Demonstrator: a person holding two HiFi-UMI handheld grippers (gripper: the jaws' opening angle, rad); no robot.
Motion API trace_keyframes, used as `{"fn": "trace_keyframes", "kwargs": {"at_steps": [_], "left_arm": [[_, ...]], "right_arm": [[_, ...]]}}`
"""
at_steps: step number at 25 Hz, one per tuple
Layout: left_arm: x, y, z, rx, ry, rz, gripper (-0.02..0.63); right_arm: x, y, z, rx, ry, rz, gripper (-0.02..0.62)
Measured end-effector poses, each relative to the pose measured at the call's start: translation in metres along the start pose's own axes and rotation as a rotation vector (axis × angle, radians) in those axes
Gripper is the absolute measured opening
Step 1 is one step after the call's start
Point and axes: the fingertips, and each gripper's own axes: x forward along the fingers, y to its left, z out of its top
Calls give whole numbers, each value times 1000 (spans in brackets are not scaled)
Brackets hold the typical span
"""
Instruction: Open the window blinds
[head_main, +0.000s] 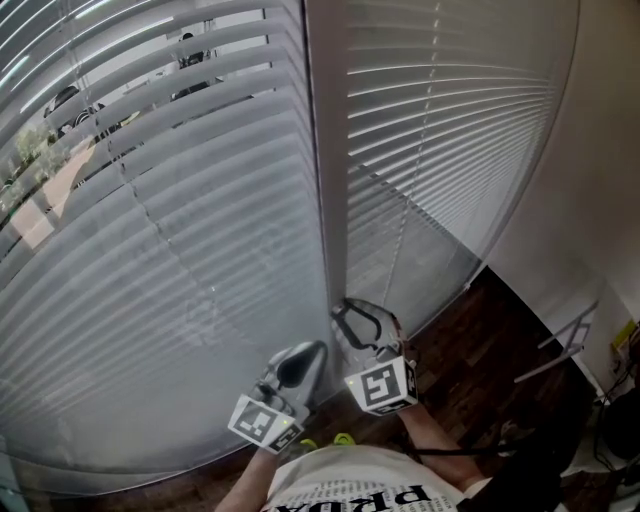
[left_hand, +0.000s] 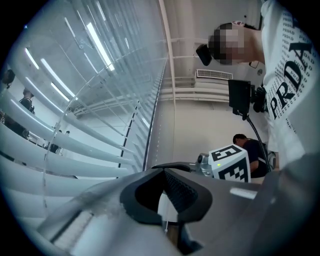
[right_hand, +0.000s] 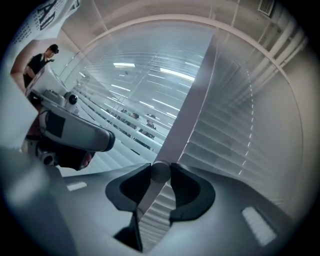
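Grey slatted blinds cover two windows either side of a pale upright post. The left blind has its slats tilted partly apart, with the outdoors showing between the upper ones. The right blind has its slats lying flat together. A thin wand hangs down its left side. My right gripper is at the foot of the post, shut on a round grey rod. My left gripper is just below and left of it, jaws together; a small white piece shows behind the tips.
Dark wooden floor runs along under the windows. A white wall closes the right side, with a metal frame leaning near it. A person stands further back in the room.
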Motion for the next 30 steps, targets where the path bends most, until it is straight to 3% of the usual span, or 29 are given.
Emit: {"fn": "trace_keyframes", "kwargs": {"at_steps": [13,19,30], "left_arm": [[-4,-1,0,-2,-2,2,-9],[-4,1,2,-5,-10,6,-9],[-5,1,4,-8,-7,4,-9]], "right_arm": [[-1,-5,-2,301,-41,12,130],[-1,-10,-7,578,-101,8,130],[0,-10,-6,562,-88,17,130]]}}
